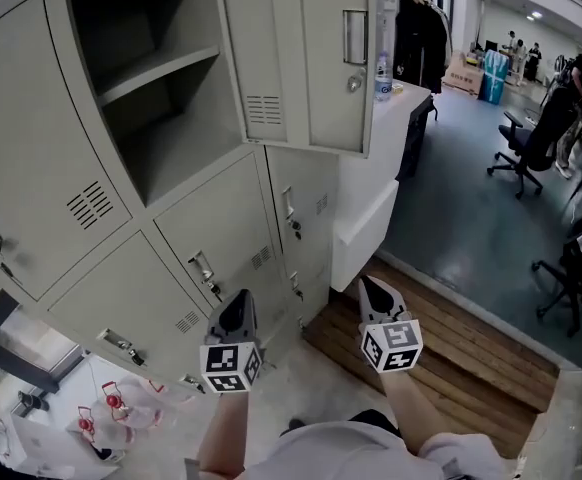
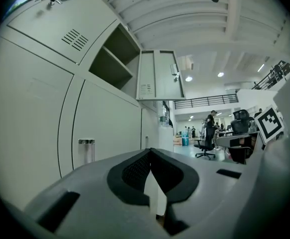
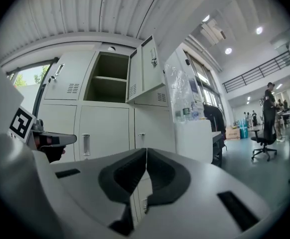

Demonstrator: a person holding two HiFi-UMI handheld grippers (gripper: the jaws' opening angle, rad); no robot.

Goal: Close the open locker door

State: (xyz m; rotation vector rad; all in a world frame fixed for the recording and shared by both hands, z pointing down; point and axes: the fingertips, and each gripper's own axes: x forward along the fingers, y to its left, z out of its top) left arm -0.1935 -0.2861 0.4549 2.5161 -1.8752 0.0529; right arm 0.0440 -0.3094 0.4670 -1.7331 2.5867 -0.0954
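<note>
Both my left gripper (image 1: 237, 303) and right gripper (image 1: 371, 290) have jaws closed, empty (a push needs no grip); the locker door (image 1: 306, 58) hangs open far above.

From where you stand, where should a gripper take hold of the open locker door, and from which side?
Take the open door at its free vertical edge, by the recessed handle, farthest from where it pivots. Come from the outer, handle-bearing face, which is turned toward you. The right gripper, shut and held low, is probably the nearer one.

Matt painted metal locker door (image 1: 301, 58); rough bare wood pallet (image 1: 471, 353).
</note>
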